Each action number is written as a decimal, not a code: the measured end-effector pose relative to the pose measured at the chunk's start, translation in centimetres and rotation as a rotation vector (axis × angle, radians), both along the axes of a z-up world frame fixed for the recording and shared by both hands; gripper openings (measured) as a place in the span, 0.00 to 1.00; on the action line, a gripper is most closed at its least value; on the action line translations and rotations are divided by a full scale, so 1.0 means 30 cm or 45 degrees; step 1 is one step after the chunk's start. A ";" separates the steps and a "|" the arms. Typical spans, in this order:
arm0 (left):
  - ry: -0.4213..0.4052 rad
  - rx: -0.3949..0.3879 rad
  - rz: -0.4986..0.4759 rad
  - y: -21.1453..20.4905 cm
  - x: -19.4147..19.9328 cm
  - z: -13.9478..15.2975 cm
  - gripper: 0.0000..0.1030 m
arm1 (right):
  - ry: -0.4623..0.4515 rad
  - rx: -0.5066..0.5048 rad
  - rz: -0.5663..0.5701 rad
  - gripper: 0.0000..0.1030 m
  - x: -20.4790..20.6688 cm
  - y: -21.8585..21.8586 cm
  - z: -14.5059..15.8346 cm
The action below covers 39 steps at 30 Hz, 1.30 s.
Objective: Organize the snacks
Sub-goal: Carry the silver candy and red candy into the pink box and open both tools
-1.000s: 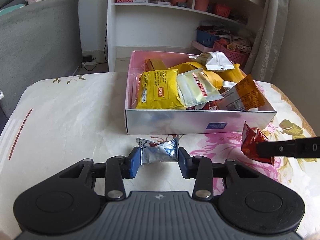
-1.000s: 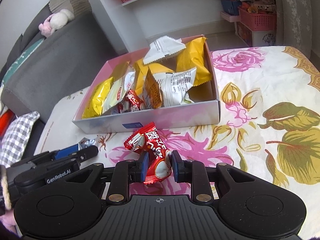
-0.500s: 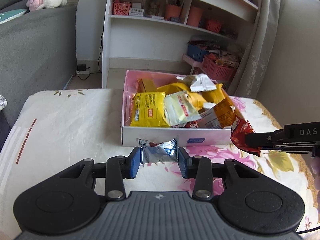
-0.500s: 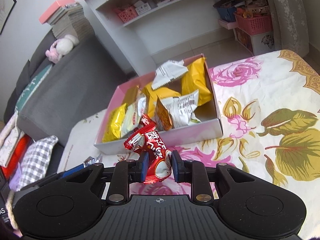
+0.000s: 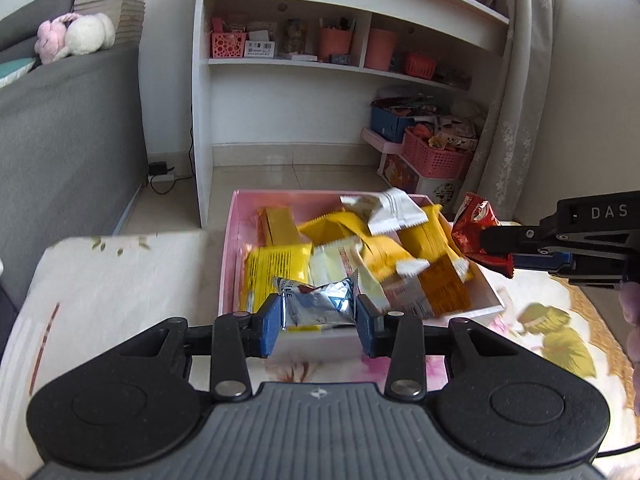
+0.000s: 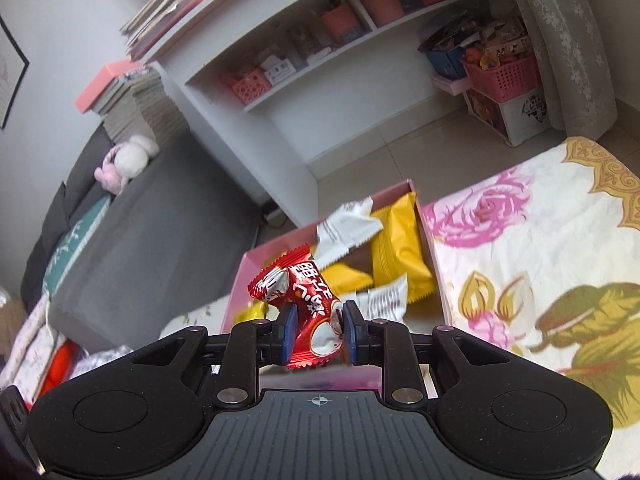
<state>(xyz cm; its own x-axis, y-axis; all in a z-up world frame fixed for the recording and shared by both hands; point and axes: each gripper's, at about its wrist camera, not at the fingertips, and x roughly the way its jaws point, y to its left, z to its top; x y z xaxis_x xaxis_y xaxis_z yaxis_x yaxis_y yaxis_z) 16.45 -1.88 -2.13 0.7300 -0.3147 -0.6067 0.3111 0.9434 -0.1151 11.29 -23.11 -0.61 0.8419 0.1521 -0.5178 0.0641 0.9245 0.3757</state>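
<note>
My left gripper [image 5: 318, 322] is shut on a silver-blue snack packet [image 5: 318, 304], held over the near wall of the pink box [image 5: 228, 248]. The box holds several yellow, white and orange packets [image 5: 360, 248]. My right gripper [image 6: 317, 332] is shut on a red candy packet [image 6: 304, 292], lifted above the box's near side [image 6: 240, 280]. In the left wrist view that red packet [image 5: 474, 224] and the right gripper [image 5: 520, 250] hang over the box's right wall.
The box sits on a table covered with a floral cloth [image 6: 520, 260]. A grey sofa [image 5: 60, 140] stands to the left, a white shelf unit [image 5: 320, 60] behind, pink baskets [image 5: 436, 156] on the floor by a curtain [image 5: 516, 100].
Both grippers have risen with their packets and moved toward the box. The red packet went from the table beside the box to above the box's right wall.
</note>
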 end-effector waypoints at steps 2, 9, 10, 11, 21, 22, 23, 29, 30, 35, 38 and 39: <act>0.003 0.004 0.009 -0.014 0.040 -0.001 0.35 | -0.003 -0.006 -0.010 0.23 0.034 -0.011 -0.007; -0.001 -0.004 0.037 -0.045 0.154 -0.021 0.35 | -0.005 0.051 -0.038 0.23 0.120 -0.075 -0.036; 0.002 -0.008 0.040 -0.049 0.167 -0.024 0.35 | -0.008 0.058 -0.039 0.23 0.128 -0.082 -0.040; 0.006 -0.012 0.041 -0.053 0.181 -0.028 0.35 | -0.010 0.066 -0.038 0.23 0.134 -0.087 -0.044; -0.002 -0.053 0.059 -0.058 0.201 -0.052 0.76 | -0.019 0.085 -0.039 0.50 0.152 -0.111 -0.066; -0.018 -0.044 0.062 -0.059 0.194 -0.050 0.81 | -0.025 0.067 -0.043 0.53 0.149 -0.110 -0.062; -0.022 -0.034 0.054 -0.058 0.185 -0.048 0.82 | -0.024 0.050 -0.045 0.53 0.145 -0.107 -0.059; 0.015 -0.009 0.059 -0.030 0.124 -0.022 0.92 | -0.002 0.017 -0.076 0.65 0.095 -0.089 -0.044; 0.019 -0.009 0.063 -0.023 0.109 -0.016 0.93 | 0.002 -0.002 -0.079 0.67 0.083 -0.082 -0.040; 0.057 -0.011 0.104 0.017 0.032 0.008 0.97 | 0.042 -0.121 -0.101 0.76 0.010 -0.024 -0.023; 0.087 0.041 0.168 0.043 -0.020 0.023 0.98 | 0.061 -0.174 -0.098 0.83 -0.044 0.022 -0.012; 0.097 0.044 0.182 0.054 -0.040 0.029 0.99 | 0.066 -0.197 -0.095 0.84 -0.063 0.040 -0.008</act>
